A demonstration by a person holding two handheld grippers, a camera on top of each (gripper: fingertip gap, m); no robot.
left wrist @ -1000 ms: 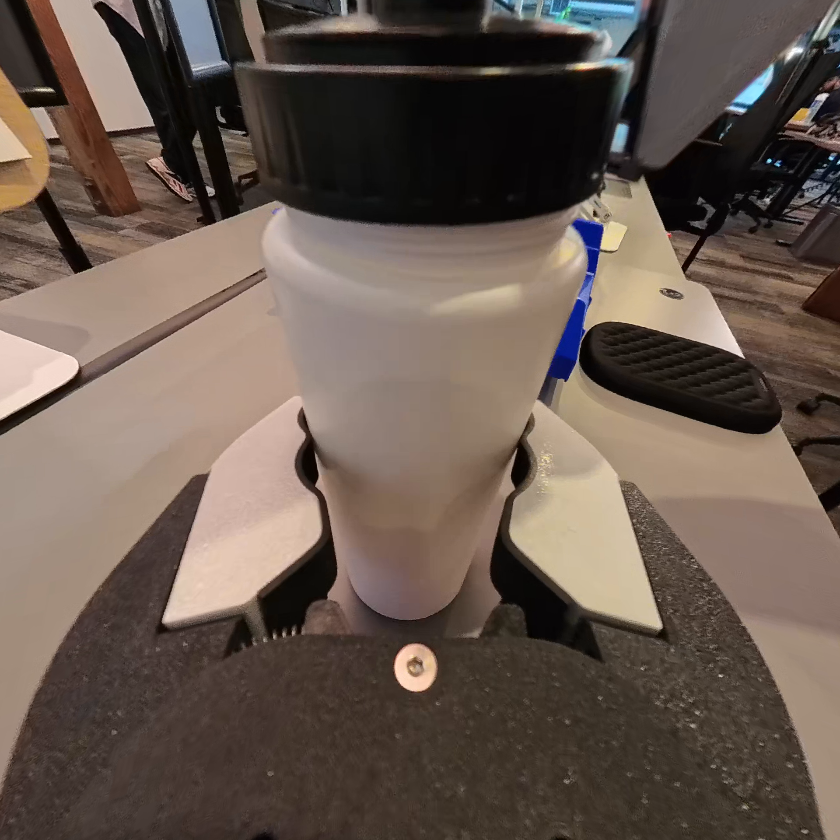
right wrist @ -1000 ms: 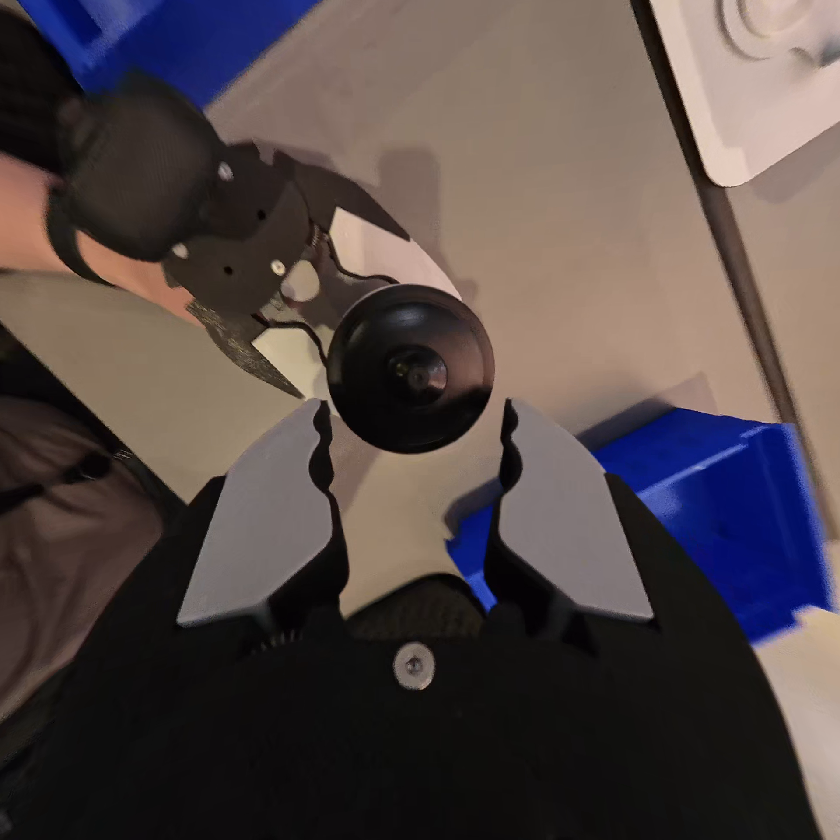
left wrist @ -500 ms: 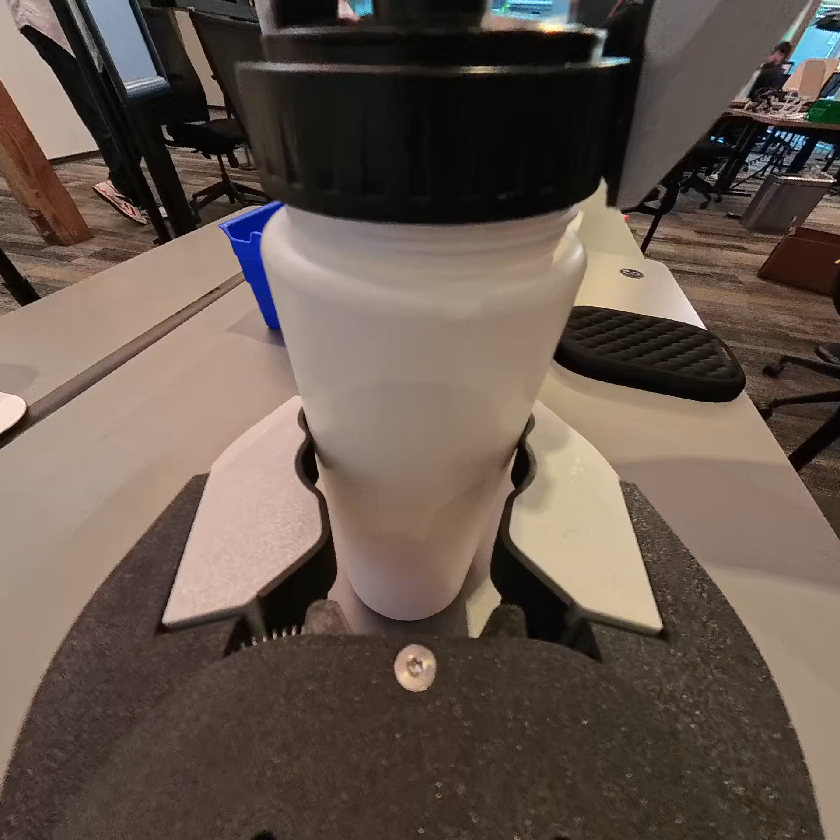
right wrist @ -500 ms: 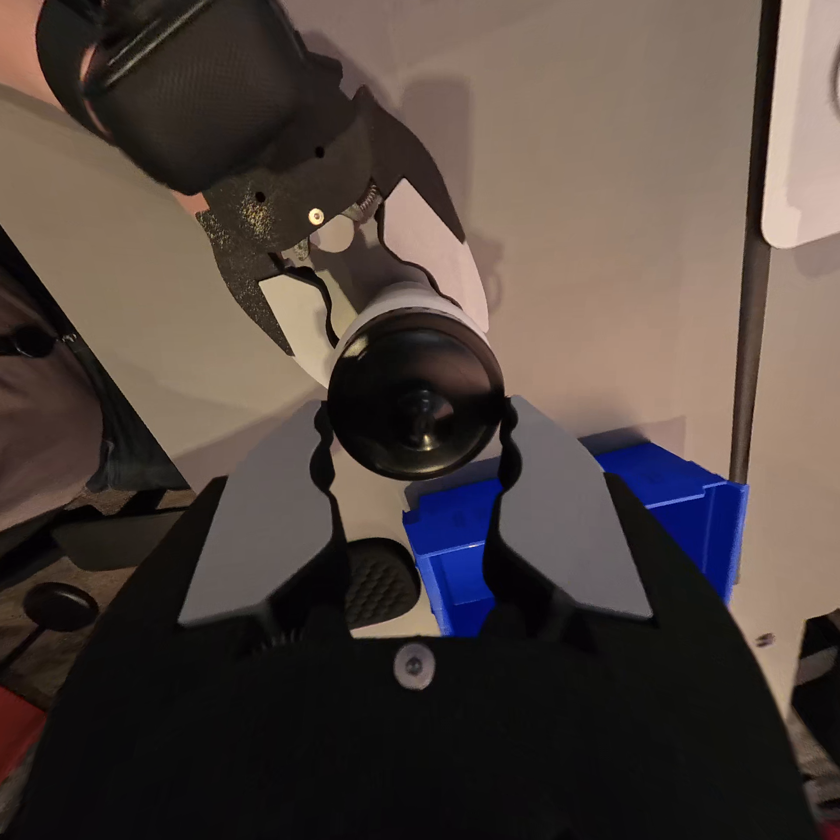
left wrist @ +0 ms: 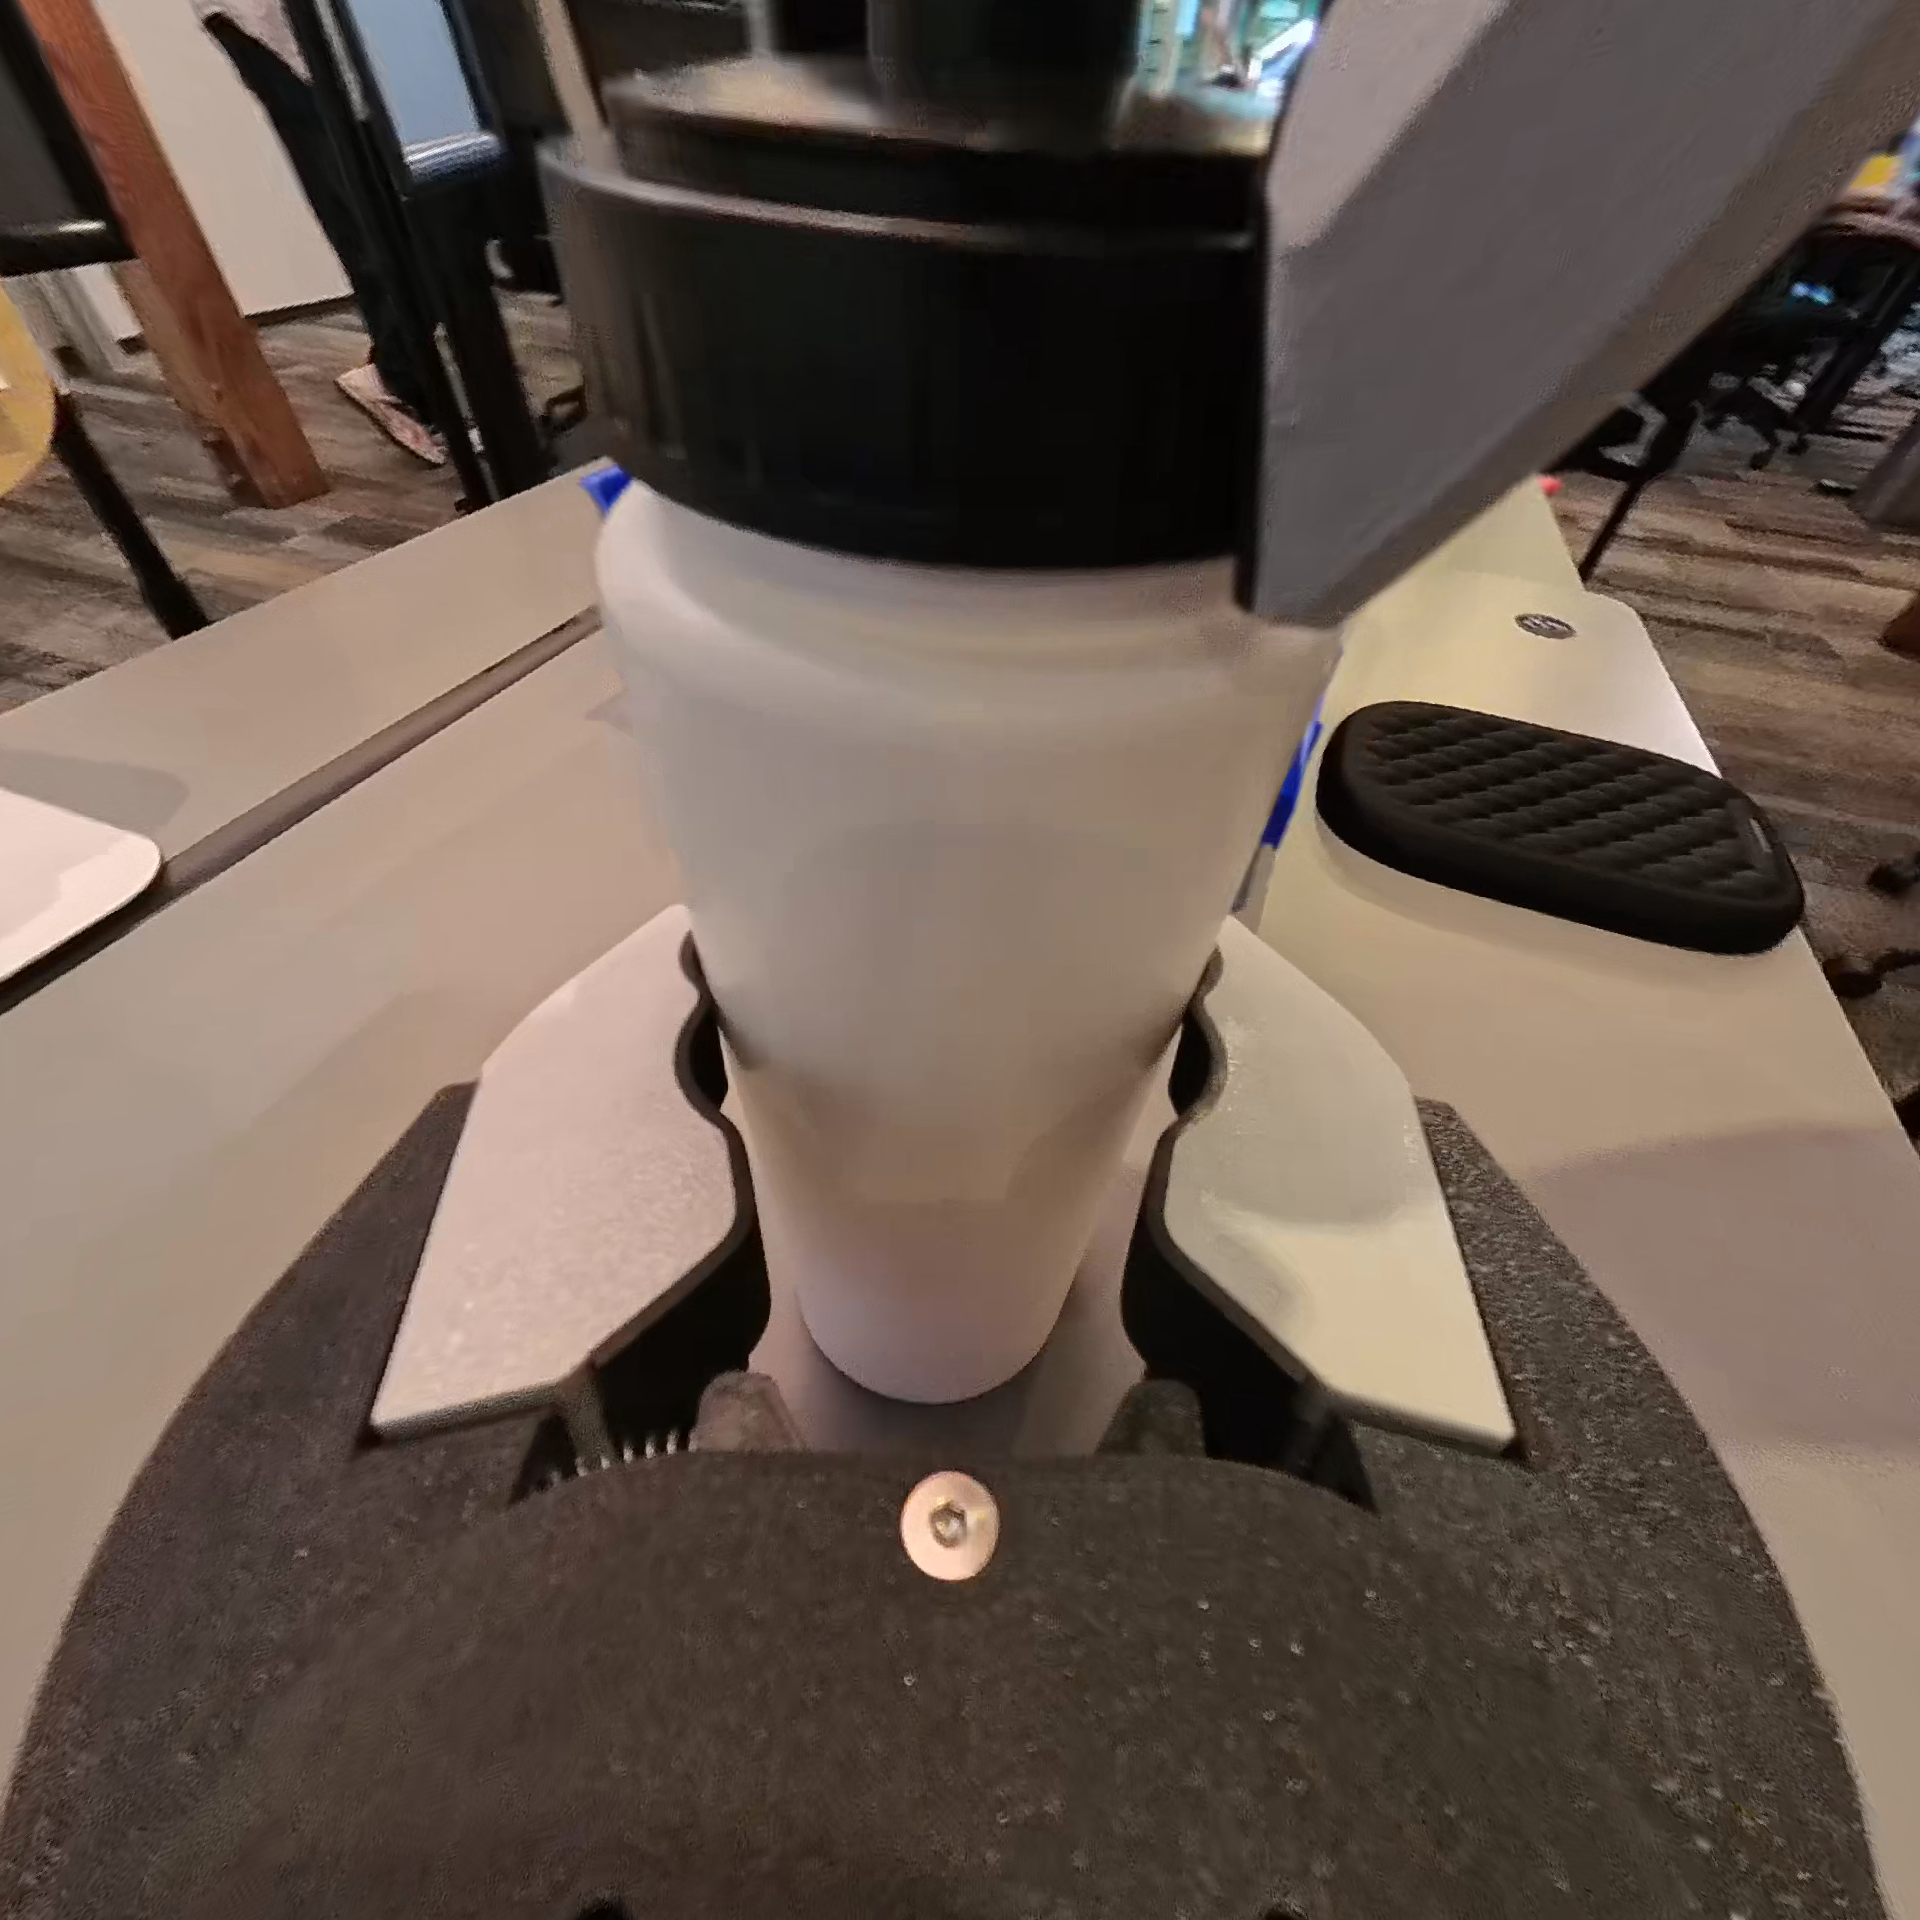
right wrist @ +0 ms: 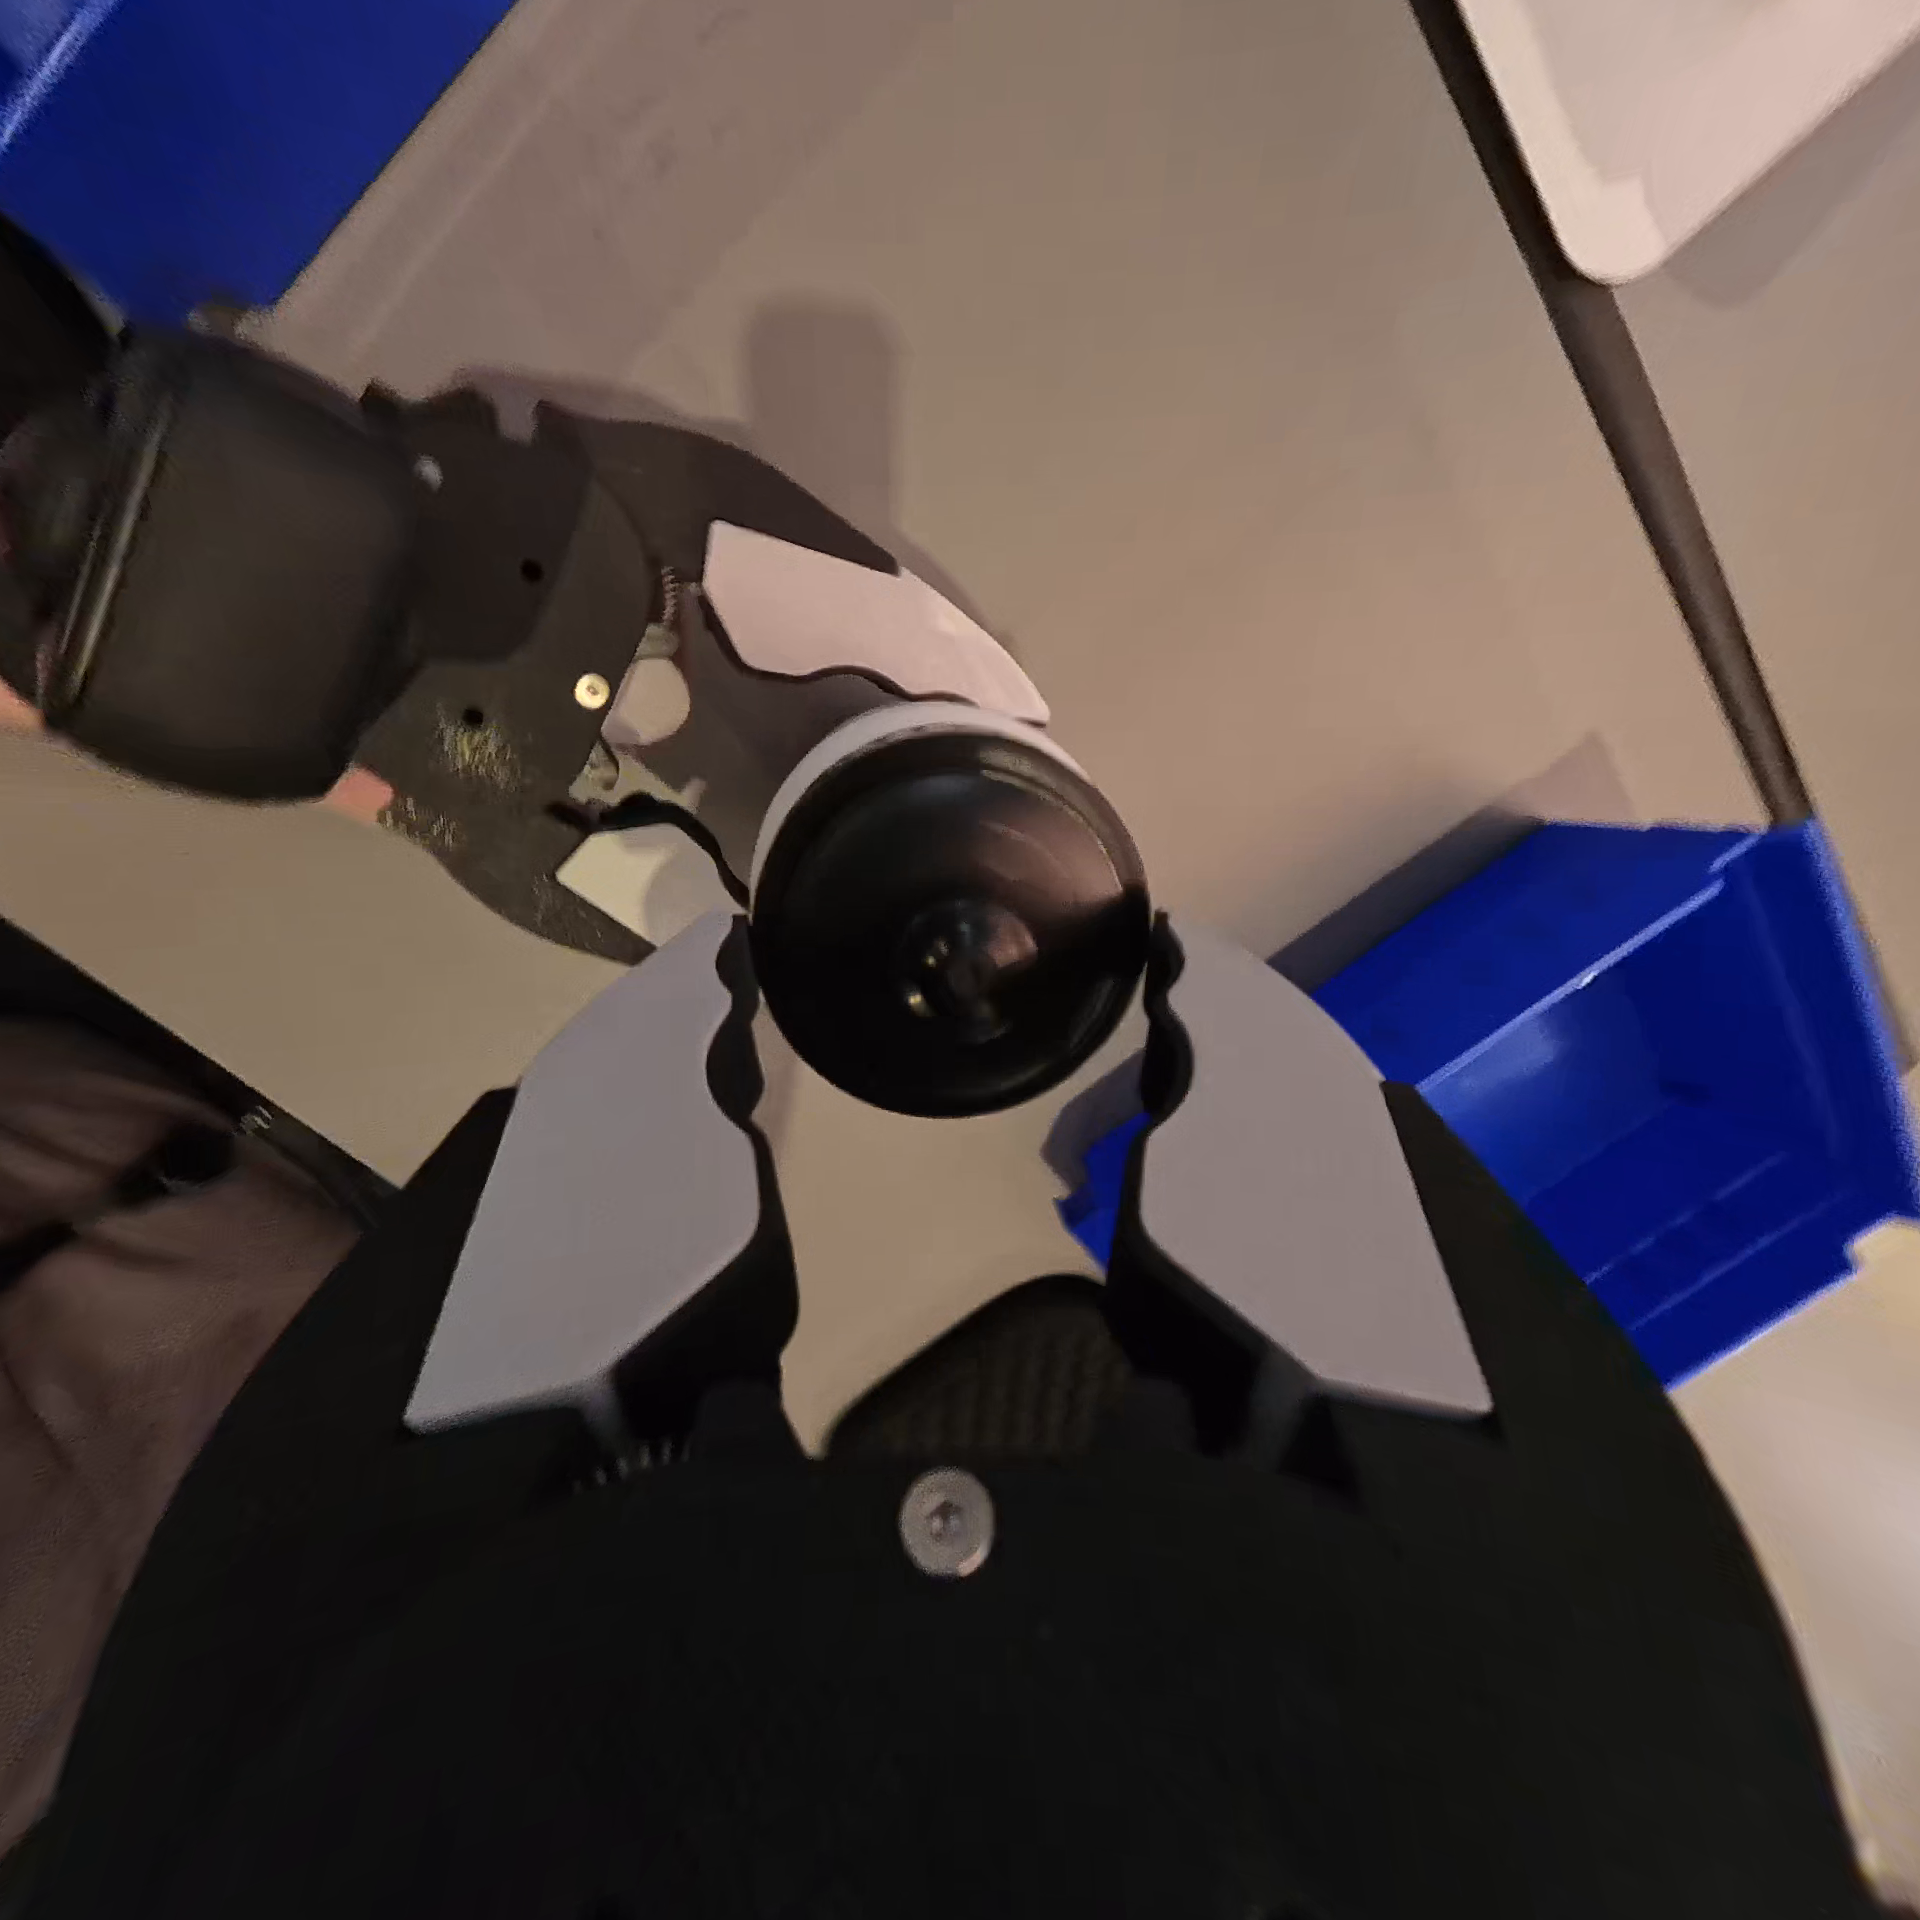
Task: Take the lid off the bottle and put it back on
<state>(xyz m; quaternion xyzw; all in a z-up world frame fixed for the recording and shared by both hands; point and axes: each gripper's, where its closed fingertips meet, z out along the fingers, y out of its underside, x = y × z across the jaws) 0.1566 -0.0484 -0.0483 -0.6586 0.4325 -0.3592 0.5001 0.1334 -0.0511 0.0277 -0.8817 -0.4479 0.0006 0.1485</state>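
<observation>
A white bottle [left wrist: 935,883] with a black lid [left wrist: 914,416] stands upright between the fingers of my left gripper [left wrist: 951,966], which is shut on its lower body just above the grey table [left wrist: 364,883]. In the right wrist view I look straight down on the lid [right wrist: 951,935]. My right gripper [right wrist: 948,930] has its two fingertips pressed on opposite sides of the lid. One of its grey fingers [left wrist: 1507,260] lies against the lid's right side. The left gripper [right wrist: 821,790] shows below, holding the bottle [right wrist: 883,732].
A blue bin [right wrist: 1621,1091] stands just behind the bottle, and another blue bin [right wrist: 156,135] lies farther off. A black padded rest [left wrist: 1548,831] lies at the table's right edge. A white tray [left wrist: 52,894] is at the left. Chairs and a person's legs are beyond the table.
My right gripper came down from above the lid and closed its fingertips on the lid's sides, then turned about the lid. The left gripper kept hold of the bottle and swung slightly.
</observation>
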